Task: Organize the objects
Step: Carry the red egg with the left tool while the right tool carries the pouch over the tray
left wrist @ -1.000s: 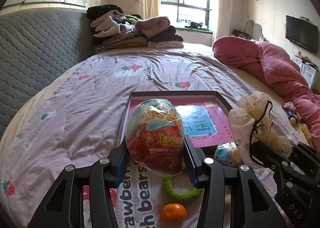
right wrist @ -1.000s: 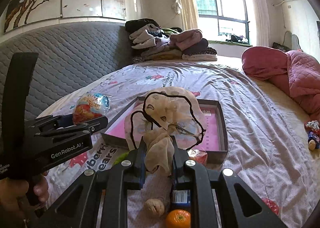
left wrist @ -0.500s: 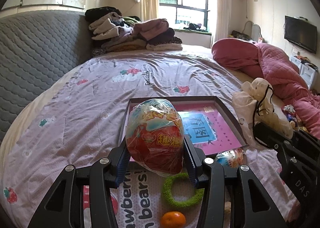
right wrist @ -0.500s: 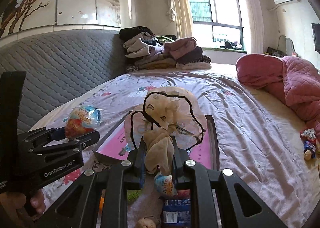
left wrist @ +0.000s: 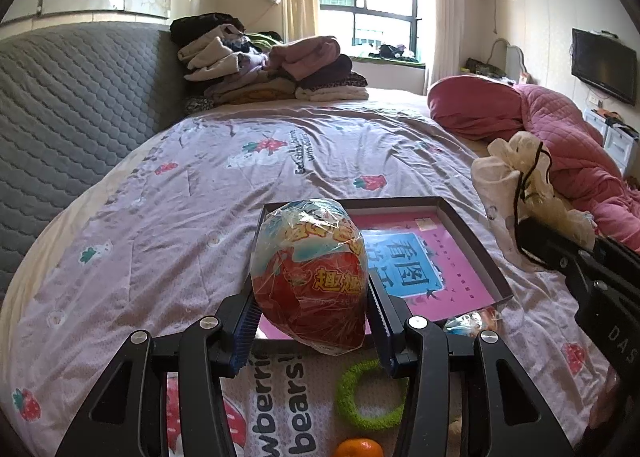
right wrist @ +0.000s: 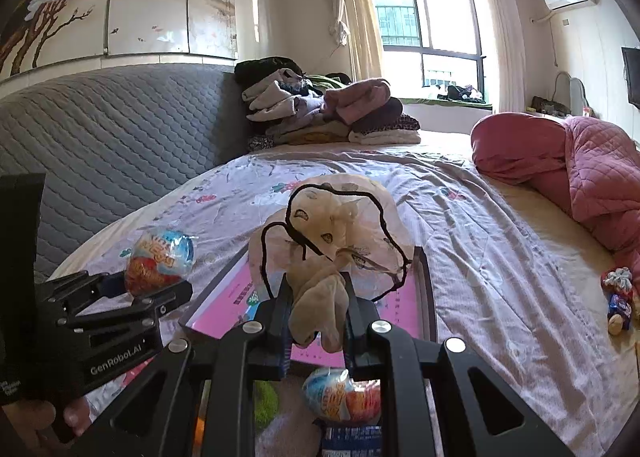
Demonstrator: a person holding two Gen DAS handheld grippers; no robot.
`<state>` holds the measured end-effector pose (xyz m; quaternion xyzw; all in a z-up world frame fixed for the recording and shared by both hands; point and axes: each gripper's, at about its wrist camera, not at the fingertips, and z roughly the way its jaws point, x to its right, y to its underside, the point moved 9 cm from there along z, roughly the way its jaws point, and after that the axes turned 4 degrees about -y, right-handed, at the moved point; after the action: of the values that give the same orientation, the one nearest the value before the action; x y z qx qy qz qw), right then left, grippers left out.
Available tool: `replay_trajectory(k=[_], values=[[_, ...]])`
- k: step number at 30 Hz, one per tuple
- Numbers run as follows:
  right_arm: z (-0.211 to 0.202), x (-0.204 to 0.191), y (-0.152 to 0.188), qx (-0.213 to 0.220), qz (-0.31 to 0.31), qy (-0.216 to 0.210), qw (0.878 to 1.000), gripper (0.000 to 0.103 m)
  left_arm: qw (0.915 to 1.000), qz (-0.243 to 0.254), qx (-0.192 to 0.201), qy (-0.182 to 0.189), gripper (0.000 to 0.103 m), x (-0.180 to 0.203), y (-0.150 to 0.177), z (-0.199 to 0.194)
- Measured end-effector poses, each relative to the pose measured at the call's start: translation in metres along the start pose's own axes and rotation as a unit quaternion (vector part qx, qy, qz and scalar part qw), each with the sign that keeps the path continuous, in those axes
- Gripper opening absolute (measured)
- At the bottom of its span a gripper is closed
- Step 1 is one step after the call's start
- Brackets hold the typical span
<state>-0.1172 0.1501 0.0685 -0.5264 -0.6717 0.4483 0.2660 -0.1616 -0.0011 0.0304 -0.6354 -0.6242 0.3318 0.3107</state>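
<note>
- The bed [left wrist: 224, 193] has a flowery sheet.
- A shallow pink box [left wrist: 460, 253] lies on it.
- The right hand-held gripper [right wrist: 316, 321] pinches a cream cloth toy [right wrist: 340, 225] above the box.
- The left hand-held gripper [left wrist: 310, 321] squeezes a wrapped toy egg [left wrist: 310, 277] over the box's near edge.

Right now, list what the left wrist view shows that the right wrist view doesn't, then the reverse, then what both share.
Only the left wrist view: the whole green ring, a tangerine and the wall TV.

Only the right wrist view: the blossom painting, small toys at the bed's right edge and a blue packet.

Both: the left gripper shut on a wrapped toy egg, the right gripper shut on a cream fabric bag, the pink-lined tray, a second toy egg, folded clothes.
</note>
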Motion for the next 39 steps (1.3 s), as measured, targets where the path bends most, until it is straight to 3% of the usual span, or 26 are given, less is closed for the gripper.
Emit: replay_trajectory(k=[24, 39], values=[[0.035, 0.014, -0.022, -0.005, -0.011, 0.014, 1.000, 0.020, 0.9999, -0.011, 0.007, 0.004, 0.050, 0.009, -0.035, 0.027], [0.051, 0.023, -0.021, -0.020, -0.019, 0.026, 0.999, 0.020, 0.9998, -0.004, -0.011, -0.018, 0.051, 0.001, -0.029, 0.056]])
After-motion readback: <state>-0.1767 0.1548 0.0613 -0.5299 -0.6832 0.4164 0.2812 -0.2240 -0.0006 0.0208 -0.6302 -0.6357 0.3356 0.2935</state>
